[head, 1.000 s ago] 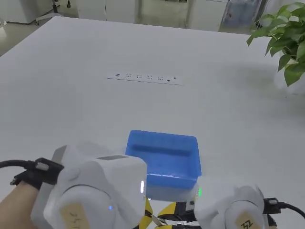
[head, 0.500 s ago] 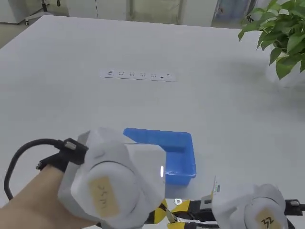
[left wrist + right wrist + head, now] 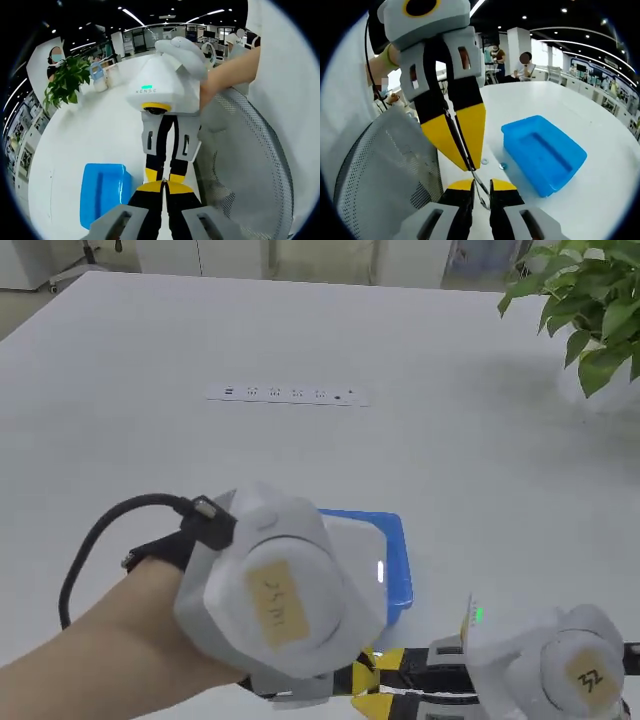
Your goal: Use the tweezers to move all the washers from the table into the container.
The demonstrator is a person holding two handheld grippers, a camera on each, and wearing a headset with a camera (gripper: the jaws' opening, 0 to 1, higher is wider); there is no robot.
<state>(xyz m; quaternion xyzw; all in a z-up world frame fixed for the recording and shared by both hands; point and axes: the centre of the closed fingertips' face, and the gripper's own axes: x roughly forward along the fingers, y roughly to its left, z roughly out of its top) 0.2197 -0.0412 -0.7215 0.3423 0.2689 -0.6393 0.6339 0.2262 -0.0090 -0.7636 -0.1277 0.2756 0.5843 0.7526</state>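
A wide white table (image 3: pixel 480 460) had a socket strip (image 3: pixel 287 394) set flush in its top. A leafy plant (image 3: pixel 580 300) stood near its far right corner. A grey mesh chair (image 3: pixel 250 165) sat at the table's near edge. Strip lights (image 3: pixel 132 16) crossed the dark office ceiling, and people (image 3: pixel 522 60) sat far behind.

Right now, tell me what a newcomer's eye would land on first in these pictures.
The two grippers meet tip to tip: in the right gripper view, the left gripper points its yellow jaws down at the right gripper, with thin tweezers running between both pairs of jaws. Just beyond sits the bright blue container, two small washers lying on the white table beside it.
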